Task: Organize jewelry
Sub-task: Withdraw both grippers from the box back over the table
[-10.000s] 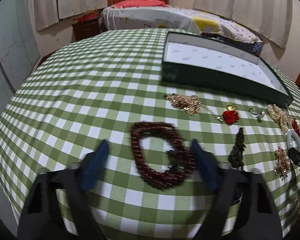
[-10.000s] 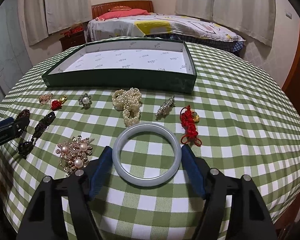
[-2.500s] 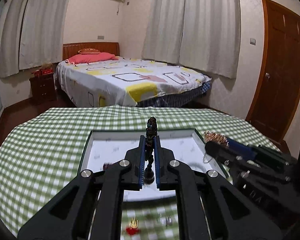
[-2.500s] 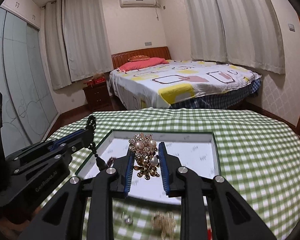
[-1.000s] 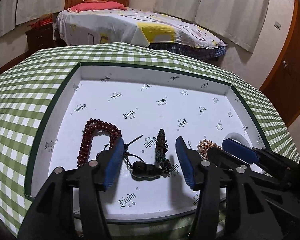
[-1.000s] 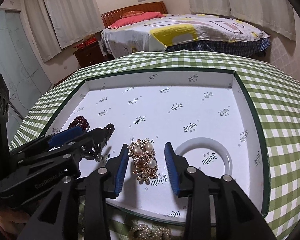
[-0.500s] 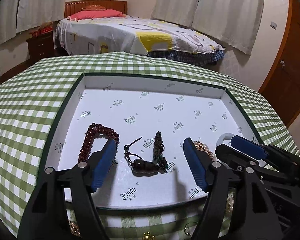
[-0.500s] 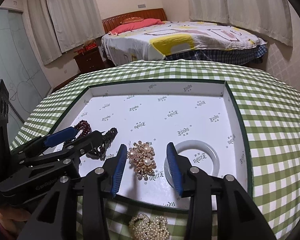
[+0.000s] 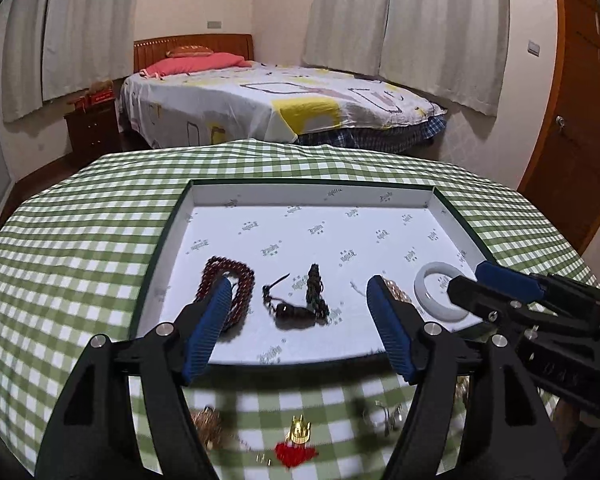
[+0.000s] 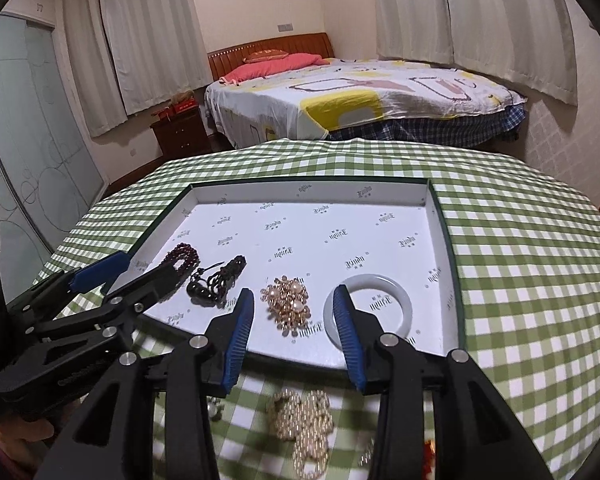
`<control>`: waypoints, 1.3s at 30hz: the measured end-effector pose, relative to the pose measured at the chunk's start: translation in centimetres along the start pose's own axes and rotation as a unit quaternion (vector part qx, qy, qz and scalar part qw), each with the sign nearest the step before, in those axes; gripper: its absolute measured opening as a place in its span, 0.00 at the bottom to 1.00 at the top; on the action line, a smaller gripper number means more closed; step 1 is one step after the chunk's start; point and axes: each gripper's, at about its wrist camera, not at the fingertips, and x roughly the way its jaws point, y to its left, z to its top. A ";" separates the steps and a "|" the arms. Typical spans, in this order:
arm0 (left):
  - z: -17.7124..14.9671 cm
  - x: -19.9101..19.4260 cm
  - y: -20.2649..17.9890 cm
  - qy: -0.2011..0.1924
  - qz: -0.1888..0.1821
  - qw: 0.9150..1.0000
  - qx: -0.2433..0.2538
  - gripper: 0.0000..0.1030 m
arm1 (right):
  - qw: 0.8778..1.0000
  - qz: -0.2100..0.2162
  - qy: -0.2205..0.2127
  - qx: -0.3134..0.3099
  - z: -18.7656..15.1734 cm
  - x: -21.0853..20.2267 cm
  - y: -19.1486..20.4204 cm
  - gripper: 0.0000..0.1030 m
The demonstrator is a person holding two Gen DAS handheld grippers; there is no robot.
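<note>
- My left gripper [image 9: 298, 322] hovers over the near edge of the tray [image 9: 312, 196]; its jaws stand wide and hold nothing.
- My right gripper [image 10: 294, 330] hovers over the same near edge, just beside the left one; its jaws also stand wide and hold nothing.
- The tray is a shallow green-walled box with a white printed lining. It sits on the counter [image 9: 80, 240], which carries a green-and-white checked cloth.
- Four pieces lie inside the tray, in a row along its near side:
- The dark red bead bracelet [image 9: 230, 280] lies at the left end, partly behind my left gripper's left finger.
- The dark cord pendant [image 9: 300, 304] lies next to it, seen between the left jaws.
- The gold pearl brooch [image 10: 288, 306] lies right of the pendant, seen between the right jaws.
- The pale bangle [image 10: 374, 306] lies flat at the right end, near the tray's right wall.
- Other pieces lie on the cloth in front of the tray: a red-and-gold charm [image 9: 296, 446], blurred, and a pearl cluster [image 10: 304, 420] below the right gripper.
- A bed [image 9: 280, 96] stands behind the counter.
</note>
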 end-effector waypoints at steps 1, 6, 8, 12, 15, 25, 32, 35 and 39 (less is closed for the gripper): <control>-0.1 -0.3 0.1 -0.002 0.000 1.000 -0.001 0.66 | 1.000 -0.001 -0.002 -0.001 -0.2 -0.4 0.0 0.40; -1.2 -2.6 0.1 -0.009 0.008 1.000 0.002 0.66 | 1.000 -0.007 -0.006 -0.002 -1.1 -1.7 -0.1 0.40; -1.9 -3.5 0.1 -0.008 0.011 1.000 0.004 0.66 | 1.000 -0.008 -0.007 -0.002 -1.5 -2.3 -0.2 0.40; -3.2 -4.9 0.4 -0.004 0.016 1.000 -0.002 0.66 | 1.000 -0.012 -0.006 -0.004 -2.4 -3.2 -0.2 0.40; -4.1 -5.6 0.9 0.000 0.022 1.000 -0.008 0.66 | 1.000 -0.013 -0.004 -0.003 -3.2 -3.8 -0.3 0.40; -6.0 -7.0 2.2 0.014 0.035 0.999 -0.030 0.66 | 1.000 -0.016 0.006 0.002 -5.4 -4.9 -0.7 0.40; -6.5 -7.1 2.6 0.018 0.040 0.998 -0.035 0.66 | 1.000 -0.021 0.007 0.006 -6.1 -5.1 -1.3 0.40; -6.5 -7.1 2.7 0.019 0.041 0.998 -0.035 0.66 | 1.000 -0.026 0.007 0.010 -6.2 -5.1 -1.8 0.40; -6.5 -7.0 2.7 0.020 0.042 0.998 -0.035 0.66 | 0.999 -0.034 0.012 0.018 -6.5 -4.8 -2.6 0.40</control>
